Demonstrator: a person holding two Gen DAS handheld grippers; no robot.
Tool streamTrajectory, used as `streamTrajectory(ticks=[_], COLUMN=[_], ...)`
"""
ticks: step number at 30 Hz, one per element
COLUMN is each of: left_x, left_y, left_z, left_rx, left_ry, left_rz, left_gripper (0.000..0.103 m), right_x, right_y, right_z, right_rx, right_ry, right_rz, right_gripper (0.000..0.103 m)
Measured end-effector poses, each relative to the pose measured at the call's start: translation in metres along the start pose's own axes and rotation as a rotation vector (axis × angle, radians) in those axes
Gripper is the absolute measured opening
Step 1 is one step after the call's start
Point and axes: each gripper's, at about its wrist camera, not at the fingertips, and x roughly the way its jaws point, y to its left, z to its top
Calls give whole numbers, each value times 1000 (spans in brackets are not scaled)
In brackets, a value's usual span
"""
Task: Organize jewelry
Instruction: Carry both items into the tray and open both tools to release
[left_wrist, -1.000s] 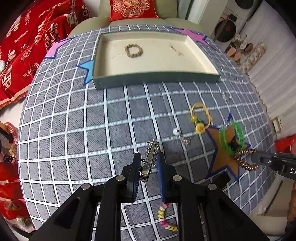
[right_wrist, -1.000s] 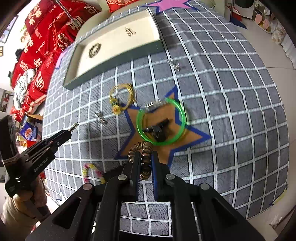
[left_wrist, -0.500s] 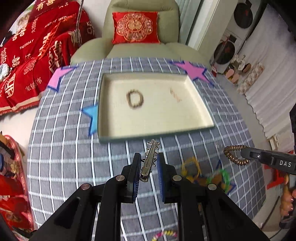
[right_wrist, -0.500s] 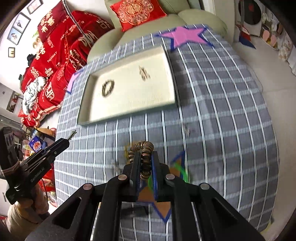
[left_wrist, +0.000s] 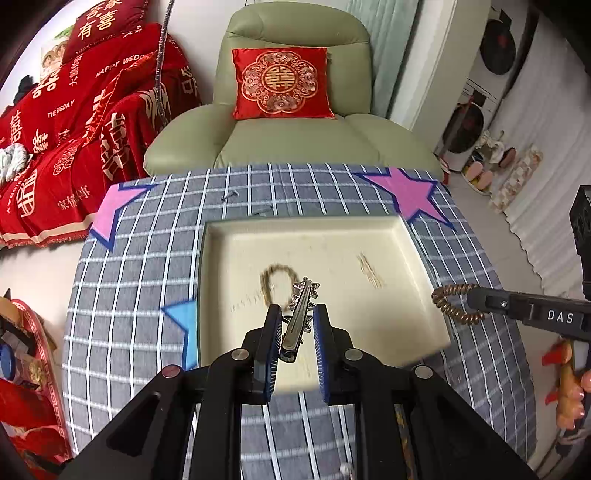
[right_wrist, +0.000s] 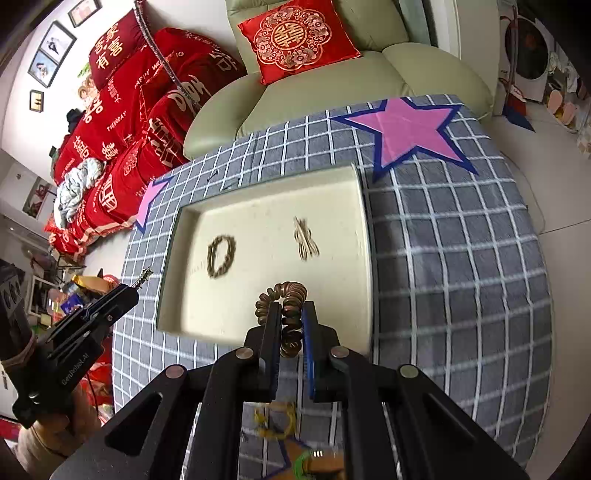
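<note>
My left gripper (left_wrist: 294, 325) is shut on a silver star hair clip (left_wrist: 300, 317) and holds it above the near part of a cream tray (left_wrist: 402, 229). My right gripper (right_wrist: 290, 319) is shut on a bronze coil hair tie (right_wrist: 287, 310) above the tray's (right_wrist: 354, 177) near edge. The right gripper also shows at the right of the left wrist view (left_wrist: 476, 302), and the left gripper at the left of the right wrist view (right_wrist: 138, 286). In the tray lie a brown beaded bracelet (right_wrist: 221, 255) and a small gold piece (right_wrist: 306, 240).
The tray sits on a grey checked tablecloth (right_wrist: 461, 258) with star patches. A yellow ring (right_wrist: 275, 421) and a green bangle (right_wrist: 303, 463) lie on the cloth below my right gripper. A green armchair (left_wrist: 291, 140) with a red cushion stands behind the table.
Both grippers have lifted and moved forward from the near cloth to over the tray, each still holding its piece. The loose jewellery on the cloth has dropped behind them.
</note>
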Motion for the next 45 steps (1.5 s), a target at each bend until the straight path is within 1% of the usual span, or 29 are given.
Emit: streamTrajectory(ticks=[5, 9, 17, 24, 30, 33, 36, 37, 38, 39, 41, 42, 45], left_x=[26, 54, 98, 134, 145, 152, 153, 154, 154, 155, 155, 155, 153], left_y=[-1, 2, 6, 13, 7, 7, 4, 2, 0, -1, -2, -2, -3], left_z=[21, 34, 46, 41, 33, 30, 30, 30, 30, 30, 31, 32, 31], left_rx=[6, -14, -45, -78, -36, -32, -15, -1, 8, 16, 16, 10, 9], left_ry=[-7, 14, 49, 99, 126, 154, 150, 152, 155, 159, 162, 164, 168], left_rz=[38, 79, 121, 154, 196, 208, 224, 234, 241, 249, 245, 233, 230], left_gripper=[26, 26, 26, 26, 26, 26, 26, 26, 26, 26, 26, 26, 26], right_x=[24, 40, 74, 105, 123, 128, 133, 134, 134, 134, 133, 133, 131], right_y=[1, 2, -5, -20, -25, -27, -30, -30, -30, -31, -32, -32, -33], right_z=[27, 44, 74, 83, 79, 78, 76, 76, 76, 76, 77, 77, 77], right_rx=[-17, -26, -36, -20, -36, -33, -25, -23, -22, -20, -19, -19, 2], right_ry=[4, -3, -7, 18, 49, 69, 92, 92, 92, 95, 94, 98, 103], right_rz=[0, 0, -7, -25, -44, -44, -53, -53, -60, -69, -63, -63, -49], right_gripper=[11, 11, 11, 11, 12, 12, 13, 14, 20, 34, 39, 40, 40])
